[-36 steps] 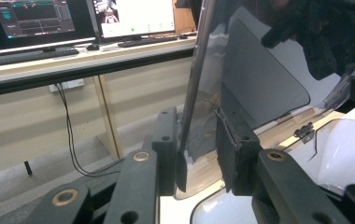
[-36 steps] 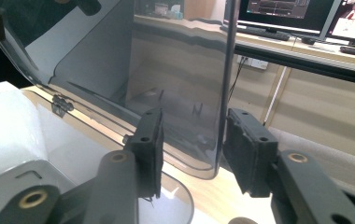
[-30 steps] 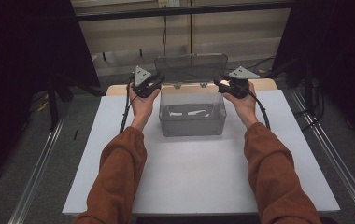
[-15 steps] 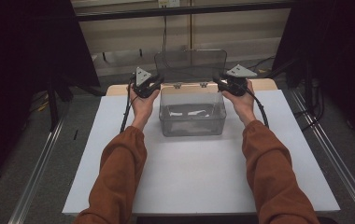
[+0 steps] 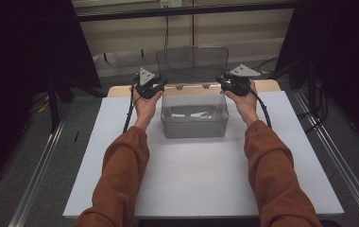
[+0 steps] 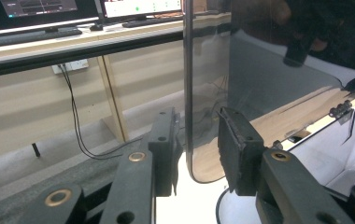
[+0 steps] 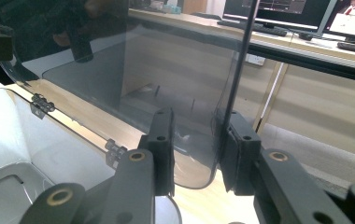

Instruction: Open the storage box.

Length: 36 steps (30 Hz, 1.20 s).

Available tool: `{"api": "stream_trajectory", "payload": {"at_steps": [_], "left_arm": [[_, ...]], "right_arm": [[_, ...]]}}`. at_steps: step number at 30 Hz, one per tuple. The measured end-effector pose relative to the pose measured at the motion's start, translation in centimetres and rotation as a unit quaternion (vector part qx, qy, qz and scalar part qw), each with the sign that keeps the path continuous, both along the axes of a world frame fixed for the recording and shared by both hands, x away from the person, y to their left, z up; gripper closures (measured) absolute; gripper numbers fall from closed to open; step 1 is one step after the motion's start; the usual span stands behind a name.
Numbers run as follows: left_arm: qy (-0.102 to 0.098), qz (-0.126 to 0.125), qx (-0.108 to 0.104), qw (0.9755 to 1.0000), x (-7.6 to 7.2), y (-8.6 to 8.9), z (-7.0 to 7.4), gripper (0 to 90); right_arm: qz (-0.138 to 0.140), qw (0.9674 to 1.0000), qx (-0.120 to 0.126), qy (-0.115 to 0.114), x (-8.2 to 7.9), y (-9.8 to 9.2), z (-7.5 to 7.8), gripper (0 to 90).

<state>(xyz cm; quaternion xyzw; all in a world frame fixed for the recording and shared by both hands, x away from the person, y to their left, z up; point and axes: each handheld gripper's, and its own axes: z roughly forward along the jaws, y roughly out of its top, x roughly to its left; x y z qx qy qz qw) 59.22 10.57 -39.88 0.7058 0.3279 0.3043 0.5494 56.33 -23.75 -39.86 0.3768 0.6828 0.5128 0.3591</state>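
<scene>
A clear plastic box (image 5: 194,124) stands at the far middle of the white tabletop (image 5: 192,184), with pale items (image 5: 190,113) on its floor. Its hinged clear lid (image 5: 192,61) stands upright at the back. My left gripper (image 5: 157,87) is at the lid's left edge and my right gripper (image 5: 224,81) at its right edge. In the left gripper view my left gripper (image 6: 196,144) is open, its jaws astride the lid (image 6: 259,84) edge with gaps on both sides. In the right gripper view my right gripper (image 7: 196,140) is open around the lid (image 7: 166,70) edge, which lies close to the right pad.
Metal rails (image 5: 40,170) run along both sides of the table. Beyond the far edge is a lower floor with cables and a wooden desk (image 6: 49,42) carrying monitors. Two small hinges (image 7: 40,105) join lid and box.
The lid has swung up from a backward-leaning slant to upright. Both hands have shifted slightly back and up with it.
</scene>
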Motion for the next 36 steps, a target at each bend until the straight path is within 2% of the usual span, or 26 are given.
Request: {"api": "stream_trajectory", "payload": {"at_steps": [4, 8, 18, 19, 25, 27, 32, 36], "left_arm": [[0.005, 0.000, -0.005, 1.0000, 0.1, -0.2, -0.1, 69.8], [0.008, -0.006, 0.004, 0.9999, 0.4, -0.2, -0.1, 70.0], [0.028, -0.005, -0.008, 0.9996, 1.0, -0.6, -0.1, 66.4], [0.029, -0.007, -0.002, 0.9995, 1.0, -0.5, -0.2, 66.4], [0.036, -0.011, -0.008, 0.9993, 1.2, -0.5, -0.2, 66.3], [0.034, -0.016, 0.000, 0.9993, 1.2, -0.5, -0.1, 66.4], [0.038, -0.017, 0.008, 0.9991, 1.3, -0.4, 0.1, 67.5], [0.041, -0.014, 0.003, 0.9990, 1.4, -0.4, 0.0, 68.3]], "right_arm": [[0.000, 1.0000, 0.001, 0.005, 0.2, 0.0, 0.1, 66.3], [0.000, 1.0000, 0.002, 0.007, 0.4, 0.0, 0.2, 66.3], [-0.003, 0.9998, 0.019, 0.012, 0.7, 0.1, 0.1, 65.0], [-0.004, 0.9997, 0.020, 0.013, 0.7, 0.1, 0.1, 64.9], [0.001, 0.9994, 0.029, 0.018, 0.7, 0.0, 0.0, 63.0], [0.001, 0.9991, 0.036, 0.022, 0.7, 0.0, 0.0, 61.5], [-0.001, 0.9991, 0.033, 0.027, 0.8, -0.1, -0.2, 61.0], [-0.004, 0.9990, 0.030, 0.032, 0.9, -0.1, -0.4, 60.9]]}}
